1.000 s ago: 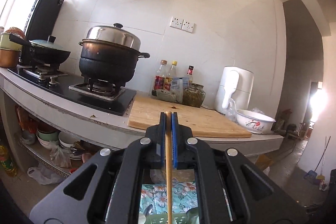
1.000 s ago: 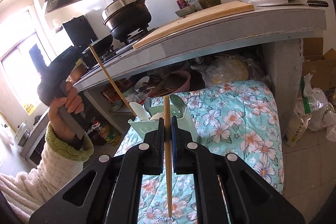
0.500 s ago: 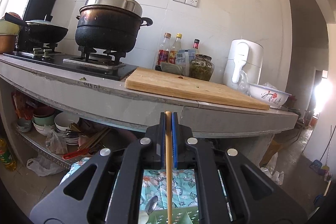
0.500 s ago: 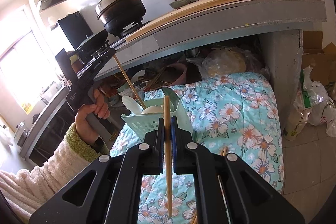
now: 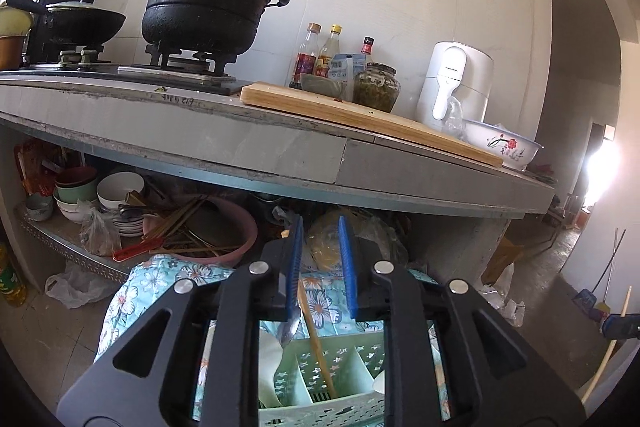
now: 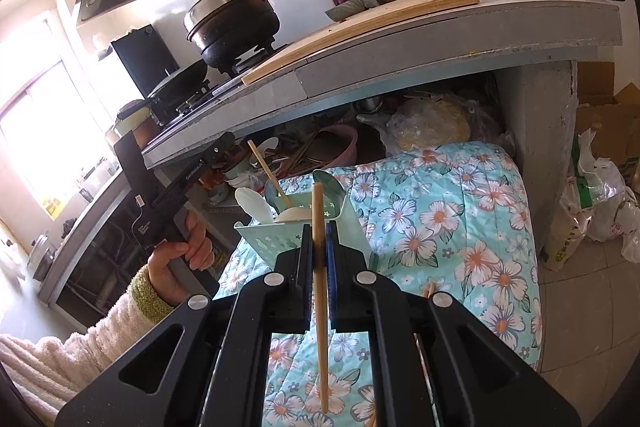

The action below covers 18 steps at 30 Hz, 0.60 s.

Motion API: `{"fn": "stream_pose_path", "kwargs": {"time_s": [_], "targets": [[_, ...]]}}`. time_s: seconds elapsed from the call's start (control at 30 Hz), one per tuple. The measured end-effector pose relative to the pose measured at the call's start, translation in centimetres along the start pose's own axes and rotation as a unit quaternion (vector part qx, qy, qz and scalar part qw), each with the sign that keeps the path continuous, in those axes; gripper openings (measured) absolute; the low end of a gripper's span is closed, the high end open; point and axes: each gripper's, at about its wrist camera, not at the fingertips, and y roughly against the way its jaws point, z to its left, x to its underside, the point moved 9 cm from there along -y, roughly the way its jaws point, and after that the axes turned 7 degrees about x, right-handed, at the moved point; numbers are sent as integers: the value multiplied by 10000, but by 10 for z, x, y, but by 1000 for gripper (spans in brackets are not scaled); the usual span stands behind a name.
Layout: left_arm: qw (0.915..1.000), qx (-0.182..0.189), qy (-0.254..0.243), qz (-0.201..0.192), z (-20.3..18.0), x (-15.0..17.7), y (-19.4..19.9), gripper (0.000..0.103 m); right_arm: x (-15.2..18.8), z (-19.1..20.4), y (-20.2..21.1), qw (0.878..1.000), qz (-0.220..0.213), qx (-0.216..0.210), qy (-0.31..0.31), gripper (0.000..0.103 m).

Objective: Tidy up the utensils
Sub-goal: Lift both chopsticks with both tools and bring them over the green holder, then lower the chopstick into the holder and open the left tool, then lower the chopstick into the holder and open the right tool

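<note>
My left claw has just been opening; its blue pads stand apart around a loose chopstick leaning in the green utensil caddy. My right claw is clamped on a second chopstick above the floral quilt.

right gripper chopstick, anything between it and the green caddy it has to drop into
Nothing visible. The right gripper holds its chopstick just short of the green caddy, whose compartments hold spoons and another chopstick, but open room shows.
</note>
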Motion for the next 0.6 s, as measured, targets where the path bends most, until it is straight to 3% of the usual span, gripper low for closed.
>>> {"fn": "stream_pose_path", "kwargs": {"time_s": [0.13, 0.37, 0.47, 0.6], "targets": [[9999, 84, 138, -28, 2, 2, 16, 27, -16, 10, 10, 9997, -217, -130, 40, 6], [9992, -42, 389, 53, 13, 11, 59, 42, -86, 48, 39, 9917, -1093, -656, 141, 6], [9981, -143, 567, 185, 23, 27, 81, 53, -119, 70, 34, 9866, -1328, -947, 103, 6], [9967, -390, 604, 386, 39, 52, 110, 68, -149, 102, 8, 9833, -1551, -902, 290, 6]]}}
